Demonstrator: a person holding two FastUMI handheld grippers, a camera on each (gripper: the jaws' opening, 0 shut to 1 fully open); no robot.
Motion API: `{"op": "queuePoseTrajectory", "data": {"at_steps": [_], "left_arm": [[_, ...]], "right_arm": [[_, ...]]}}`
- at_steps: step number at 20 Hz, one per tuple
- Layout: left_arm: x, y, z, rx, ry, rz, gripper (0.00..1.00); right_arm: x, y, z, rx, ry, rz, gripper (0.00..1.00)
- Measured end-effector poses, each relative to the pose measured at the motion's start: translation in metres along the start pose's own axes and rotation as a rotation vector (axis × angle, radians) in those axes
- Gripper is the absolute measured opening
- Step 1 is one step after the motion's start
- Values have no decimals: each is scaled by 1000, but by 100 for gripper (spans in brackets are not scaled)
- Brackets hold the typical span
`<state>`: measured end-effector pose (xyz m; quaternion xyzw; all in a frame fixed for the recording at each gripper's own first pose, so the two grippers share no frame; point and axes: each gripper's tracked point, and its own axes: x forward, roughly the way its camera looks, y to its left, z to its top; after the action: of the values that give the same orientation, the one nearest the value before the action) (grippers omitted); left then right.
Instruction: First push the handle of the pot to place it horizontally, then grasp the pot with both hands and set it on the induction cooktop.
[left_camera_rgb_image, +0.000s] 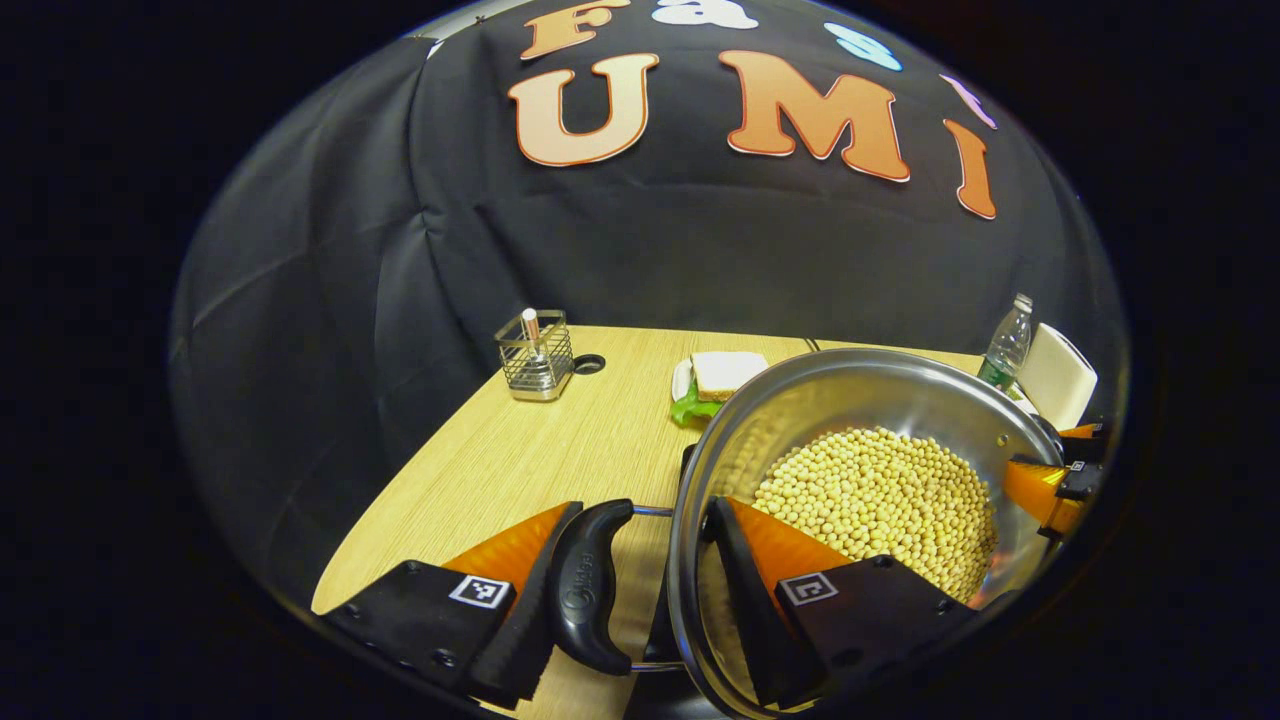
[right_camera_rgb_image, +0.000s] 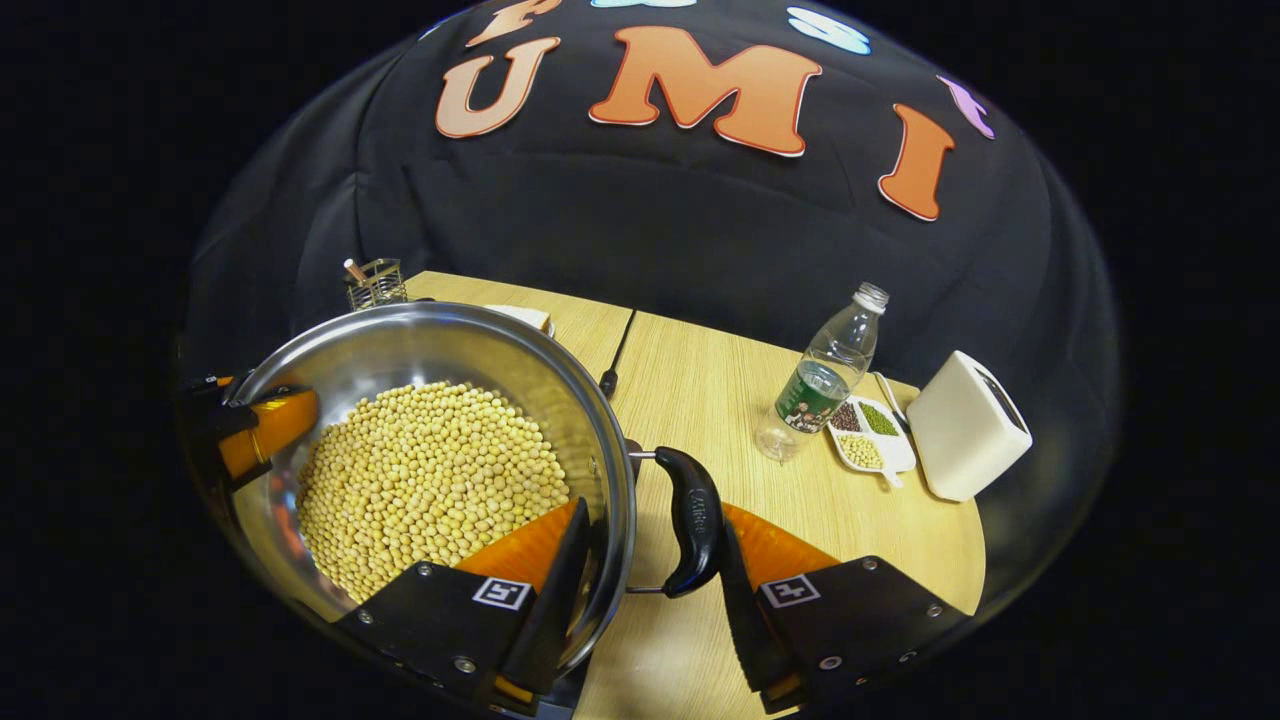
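Black cloth wall behind a pale wood surface.

Left gripper view, left to right: one wire caddy near the far left corner with a small dark hole in the surface just beside it; one sandwich on a plate at the far edge; one steel pot filled with yellow beans. The left gripper straddles the pot's rim, one finger outside the black side handle, the other inside the pot wall. Jaws partly closed; handle and rim sit between them, firm pressure not certain.

Right gripper view, left to right: pot again, then its second black handle, with the right gripper straddling rim and handle the same way, one finger inside, one touching the handle's outer side. Beyond: one dark cable running to the far edge, one plastic bottle, one small divided dish with three kinds of grains, one white box-shaped appliance near the right edge.

Pot seems lifted and tilted slightly, both handles horizontal; cooktop not identified with certainty.

Judgement: step in hand is the two-handed carry. Keep both grips level and move together, slowly, so beans stay in; lower flat, release only once the base is seated.

Count: two grippers, two handles, one pot.
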<state>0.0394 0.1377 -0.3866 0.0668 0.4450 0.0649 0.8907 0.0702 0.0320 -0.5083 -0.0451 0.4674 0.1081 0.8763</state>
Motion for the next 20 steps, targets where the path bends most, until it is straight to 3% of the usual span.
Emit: {"op": "queuePoseTrajectory", "data": {"at_steps": [12,20], "left_arm": [[1,-1,1,-24,17,-2,83],[5,-2,1,-22,21,-37,80]], "right_arm": [[6,-1,-5,5,1,-1,69],[-2,-9,-2,11,10,38,71]]}}
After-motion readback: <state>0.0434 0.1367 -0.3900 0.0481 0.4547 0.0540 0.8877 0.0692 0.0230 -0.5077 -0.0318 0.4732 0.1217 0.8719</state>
